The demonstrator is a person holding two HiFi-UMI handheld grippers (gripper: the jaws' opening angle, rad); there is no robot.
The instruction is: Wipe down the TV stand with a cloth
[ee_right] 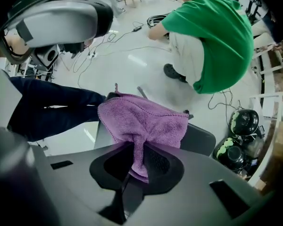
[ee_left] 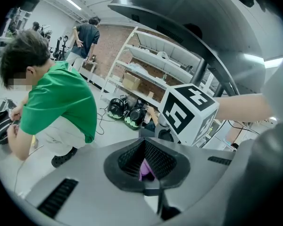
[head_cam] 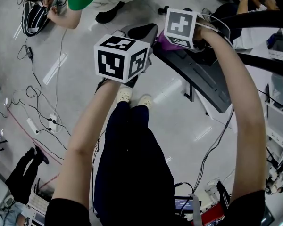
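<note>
The right gripper [ee_right: 137, 147] is pinching a purple cloth [ee_right: 146, 119] in its jaws, lying on the end of the dark stand [head_cam: 203, 76]. The left gripper [ee_left: 146, 149] jaws are pressing together on a purple scrap [ee_left: 146, 171]. Wiping well likely means flattening the cloth and sweeping long, overlapping strokes.

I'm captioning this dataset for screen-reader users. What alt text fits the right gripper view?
The right gripper has its jaws shut on a purple cloth, which fans out over the edge of a dark stand. Behind it, a person in a green shirt crouches on a floor strewn with cables.
</note>
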